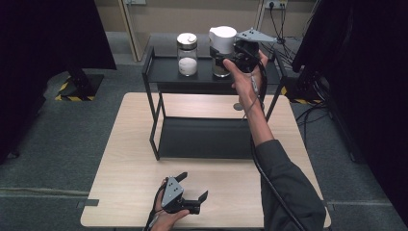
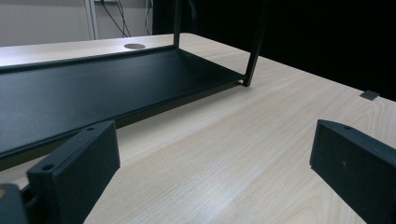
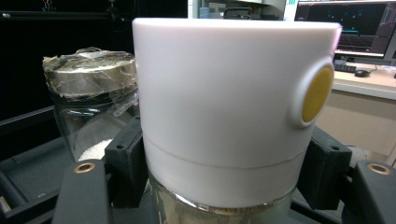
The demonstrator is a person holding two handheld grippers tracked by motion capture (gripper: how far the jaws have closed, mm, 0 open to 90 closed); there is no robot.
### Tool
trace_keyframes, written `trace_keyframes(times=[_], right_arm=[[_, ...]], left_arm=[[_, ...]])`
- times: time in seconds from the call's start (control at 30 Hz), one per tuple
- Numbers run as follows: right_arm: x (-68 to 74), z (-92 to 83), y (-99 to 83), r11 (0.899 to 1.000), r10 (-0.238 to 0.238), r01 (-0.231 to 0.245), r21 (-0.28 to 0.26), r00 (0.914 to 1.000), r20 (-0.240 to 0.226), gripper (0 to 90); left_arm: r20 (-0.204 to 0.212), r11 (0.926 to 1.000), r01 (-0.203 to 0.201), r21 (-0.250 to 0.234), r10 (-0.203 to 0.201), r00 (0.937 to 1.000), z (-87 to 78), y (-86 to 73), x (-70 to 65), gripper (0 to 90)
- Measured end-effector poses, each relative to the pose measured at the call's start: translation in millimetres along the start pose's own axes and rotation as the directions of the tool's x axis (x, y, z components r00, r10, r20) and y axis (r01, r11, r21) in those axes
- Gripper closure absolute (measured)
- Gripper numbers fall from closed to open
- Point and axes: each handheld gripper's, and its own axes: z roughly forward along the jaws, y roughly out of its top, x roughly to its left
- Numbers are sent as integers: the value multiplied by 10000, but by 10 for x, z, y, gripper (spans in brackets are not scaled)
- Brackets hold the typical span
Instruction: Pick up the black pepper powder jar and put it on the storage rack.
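A jar with a tall white cap (image 1: 222, 38) and a yellow dot on its side (image 3: 229, 93) is on the top tier of a black metal shelf (image 1: 163, 71). My right gripper (image 1: 231, 55) reaches in from the right, its jaws pressed on both sides at the cap's lower edge (image 3: 224, 168), shut on it. Just left of it stands a glass jar (image 1: 187, 54) with a taped metal lid and white grains inside (image 3: 88, 107). Near the table's front edge my left gripper (image 1: 194, 186) rests open, with bare wood between its jaws (image 2: 215, 154).
The shelf's lower tier (image 1: 202, 137) (image 2: 93, 88) lies bare on the light wooden table (image 1: 130, 163). A round grommet (image 1: 238, 106) sits in the tabletop behind the shelf. Dark curtains hang on both sides, and cables run along the floor at the far right.
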Motion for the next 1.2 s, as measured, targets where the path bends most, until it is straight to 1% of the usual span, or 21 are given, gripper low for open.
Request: trace_keyframes(times=[0.37, 0.47, 0.57, 0.7, 0.83, 0.97, 1.03, 1.2], right_arm=[[8, -15, -40, 9999, -113, 113, -122, 9999, 7, 296], [6, -31, -51, 9997, -109, 111, -198, 9999, 76, 237], [-17, -41, -54, 9998, 134, -135, -174, 9999, -37, 150], [-21, -75, -63, 9995, 243, -245, -221, 9996, -111, 80], [-15, -113, -46, 9995, 322, -323, -45, 9993, -163, 40], [-16, -173, -60, 9991, 413, -414, -104, 9991, -80, 17], [-44, -205, -72, 9987, 497, -499, -128, 9986, -180, 17], [-75, -295, -115, 9986, 489, -497, -164, 9978, -452, 12]], left_arm=[[-2, 10000, -32, -4, 32, 10000, 0, -1, -6, 9], [5, 10000, -20, -1, 20, 10000, 2, -2, -4, 9], [6, 10000, 0, 19, 0, 10000, 5, -3, -1, 9], [4, 10000, -9, 3, 9, 10000, 2, -2, -4, 9], [5, 10000, -6, 11, 6, 10000, 3, -1, -3, 9], [-5, 10000, -3, 19, 3, 10000, 4, -2, 0, 9], [-5, 10000, -16, 22, 16, 10000, 4, -1, -2, 9], [-13, 10000, -8, 26, 8, 10000, 8, -4, -3, 9]])
